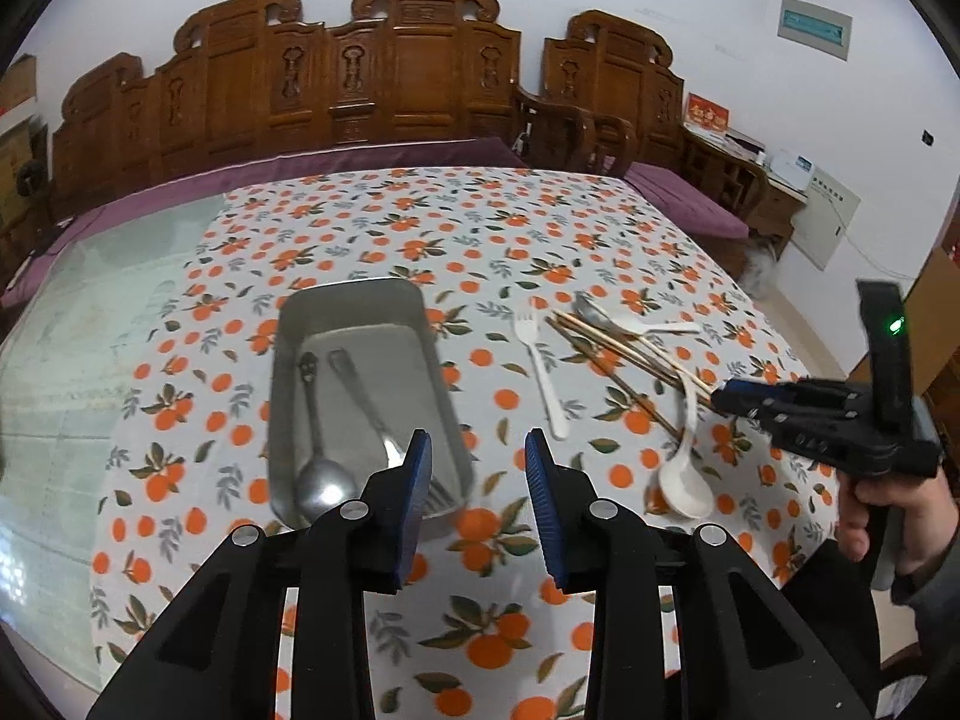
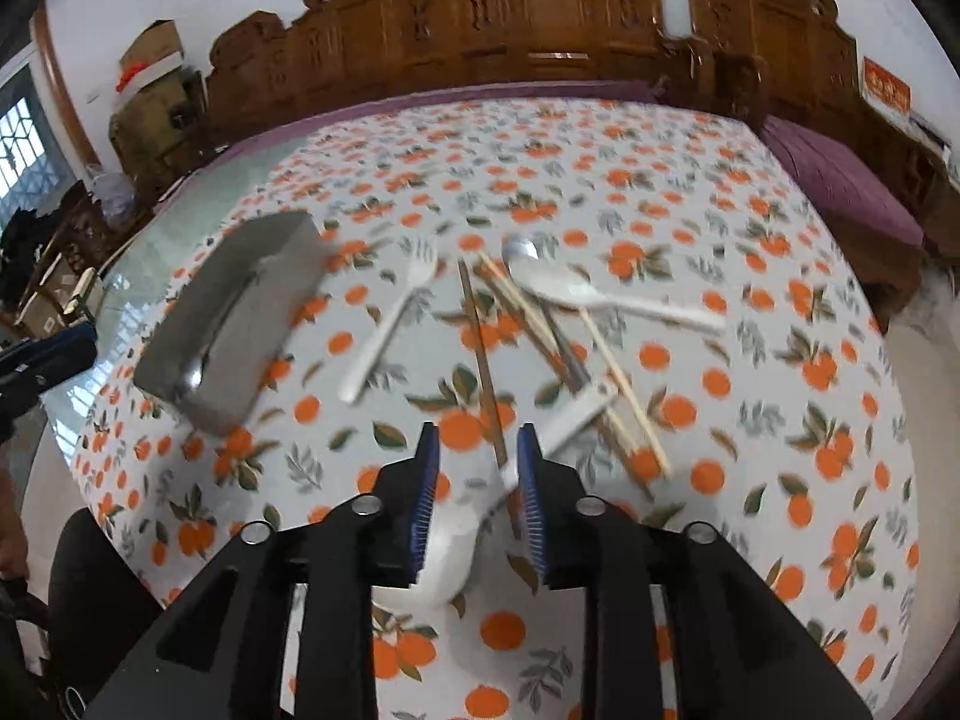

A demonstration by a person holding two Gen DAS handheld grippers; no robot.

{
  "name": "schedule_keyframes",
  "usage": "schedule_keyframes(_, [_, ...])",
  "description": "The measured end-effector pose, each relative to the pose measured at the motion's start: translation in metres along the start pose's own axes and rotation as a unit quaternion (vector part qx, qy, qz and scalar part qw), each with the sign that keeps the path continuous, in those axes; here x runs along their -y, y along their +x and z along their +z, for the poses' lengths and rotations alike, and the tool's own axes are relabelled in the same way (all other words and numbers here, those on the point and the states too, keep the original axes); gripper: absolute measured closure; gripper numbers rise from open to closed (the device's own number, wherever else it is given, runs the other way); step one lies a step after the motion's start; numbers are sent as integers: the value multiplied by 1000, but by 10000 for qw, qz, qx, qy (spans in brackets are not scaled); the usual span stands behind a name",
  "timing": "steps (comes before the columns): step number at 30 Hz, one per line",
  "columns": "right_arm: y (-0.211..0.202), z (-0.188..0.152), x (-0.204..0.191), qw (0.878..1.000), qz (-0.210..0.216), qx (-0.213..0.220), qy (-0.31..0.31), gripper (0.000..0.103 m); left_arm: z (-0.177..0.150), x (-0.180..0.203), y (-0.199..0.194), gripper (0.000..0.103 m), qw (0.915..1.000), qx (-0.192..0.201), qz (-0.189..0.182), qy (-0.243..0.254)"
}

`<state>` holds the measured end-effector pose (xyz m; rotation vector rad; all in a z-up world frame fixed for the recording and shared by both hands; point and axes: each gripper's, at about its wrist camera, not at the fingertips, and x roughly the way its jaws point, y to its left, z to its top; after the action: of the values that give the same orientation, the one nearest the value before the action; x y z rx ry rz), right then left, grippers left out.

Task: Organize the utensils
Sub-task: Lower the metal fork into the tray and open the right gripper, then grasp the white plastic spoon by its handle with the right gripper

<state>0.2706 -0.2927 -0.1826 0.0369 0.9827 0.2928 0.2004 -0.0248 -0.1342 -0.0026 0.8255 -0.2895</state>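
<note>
A metal tray on the orange-print cloth holds a metal spoon and a metal fork. My left gripper is open and empty, hovering by the tray's near right corner. To the right lie a white plastic fork, several chopsticks, a white spoon and a white ladle spoon. My right gripper is open, its fingers straddling the ladle spoon's handle just above the bowl. The tray, white fork and chopsticks lie beyond it.
The table has a bare glass strip left of the cloth. A carved wooden bench with purple cushions stands behind it. A side desk with papers stands at the far right.
</note>
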Motion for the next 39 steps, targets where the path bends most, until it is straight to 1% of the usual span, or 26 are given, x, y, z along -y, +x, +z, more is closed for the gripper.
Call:
schedule_keyframes(3, [9, -11, -2, 9999, -81, -112, 67, 60, -4, 7, -2, 73, 10000, 15, -23, 37])
schedule_keyframes(5, [18, -21, -5, 9996, -204, -203, 86, 50, -6, 10, -3, 73, 10000, 4, -72, 14])
schedule_keyframes(7, [24, -25, -5, 9993, -169, -263, 228, 47, -8, 13, -4, 73, 9999, -8, -122, 10])
schedule_keyframes(9, [29, -29, -5, 9988, -115, -309, 369, 47, -10, 16, -5, 73, 9999, -16, -132, 34])
schedule_keyframes(11, [33, -30, -8, 9986, -245, -311, 364, 47, -11, 17, -6, 73, 9999, -24, -142, 53])
schedule_keyframes(14, [39, -31, -12, 9980, -231, -418, 419, 47, -12, 18, -7, 73, 9998, -20, -166, 55])
schedule_keyframes(17, [44, -34, -20, 9979, -353, -457, 288, 45, -12, 18, -9, 73, 9998, -1, -185, 40])
schedule_keyframes(22, [46, -39, -30, 9968, -675, -435, -21, 47, -13, 18, -9, 73, 9998, -5, -193, 46])
schedule_keyframes(24, [45, -40, -30, 9964, -730, -438, -54, 53, -13, 18, -9, 73, 9998, -3, -189, 46])
schedule_keyframes(26, [44, -40, -31, 9963, -731, -439, -47, 66, -14, 18, -9, 73, 9998, -7, -195, 35])
schedule_keyframes(28, [43, -41, -33, 9965, -700, -465, -26, 75, -15, 20, -8, 73, 9998, -18, -193, 37])
schedule_keyframes(30, [43, -42, -36, 9962, -736, -453, -75, 77, -16, 23, -7, 73, 9998, -29, -198, 53])
schedule_keyframes(32, [41, -43, -34, 9963, -751, -416, -52, 87, -17, 24, -7, 73, 9998, -36, -198, 72])
schedule_keyframes(35, [34, -40, -30, 9974, -599, -396, 3, 95, -16, 26, -3, 73, 9998, -60, -198, 83])
schedule_keyframes(39, [23, -34, -22, 9982, -433, -402, 36, 96, -13, 32, 5, 73, 9997, -94, -172, 129])
